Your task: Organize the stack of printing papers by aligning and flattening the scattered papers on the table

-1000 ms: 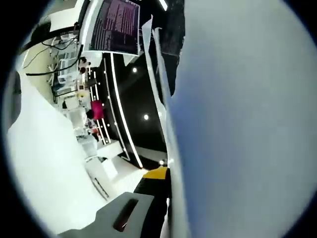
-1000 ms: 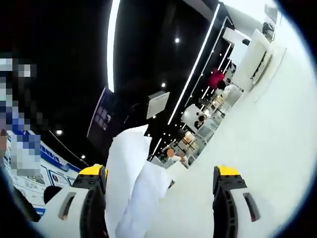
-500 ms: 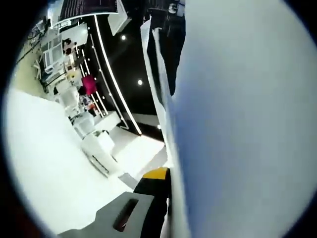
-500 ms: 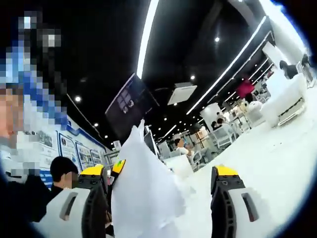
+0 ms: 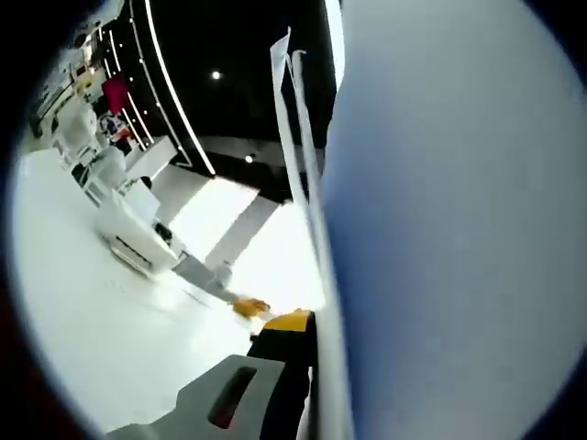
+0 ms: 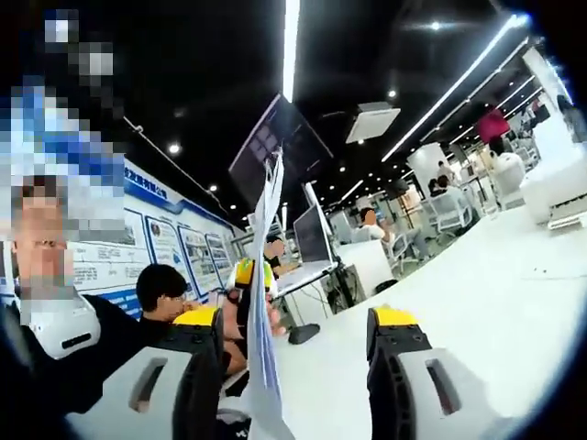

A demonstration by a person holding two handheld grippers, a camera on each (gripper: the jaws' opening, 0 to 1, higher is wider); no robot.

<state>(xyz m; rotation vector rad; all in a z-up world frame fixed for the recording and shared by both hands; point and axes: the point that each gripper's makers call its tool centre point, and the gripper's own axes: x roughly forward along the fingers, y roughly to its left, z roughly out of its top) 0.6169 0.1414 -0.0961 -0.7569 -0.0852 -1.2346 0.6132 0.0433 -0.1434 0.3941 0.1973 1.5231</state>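
The stack of white papers (image 5: 440, 229) stands on edge right in front of the left gripper view and covers its right half. My left gripper (image 5: 316, 330) is shut on the stack. Its yellow-tipped grey finger (image 5: 289, 321) presses the sheets' side, and the other finger is hidden behind the paper. In the right gripper view the same papers (image 6: 264, 275) appear edge-on and upright, just inside the left jaw. My right gripper (image 6: 295, 321) is open, with the sheets near one jaw and apart from the other. The left gripper's yellow tip (image 6: 243, 273) shows behind the paper.
A white table (image 6: 477, 293) stretches to the right of the right gripper view and lies at the left of the left gripper view (image 5: 92, 312). A white boxy device (image 5: 128, 243) stands on it. People (image 6: 165, 293) sit at desks with monitors (image 6: 316, 234) behind.
Both cameras have swung. In the right gripper view the papers turned from a broad crumpled face to a thin upright edge. The left gripper keeps its hold.
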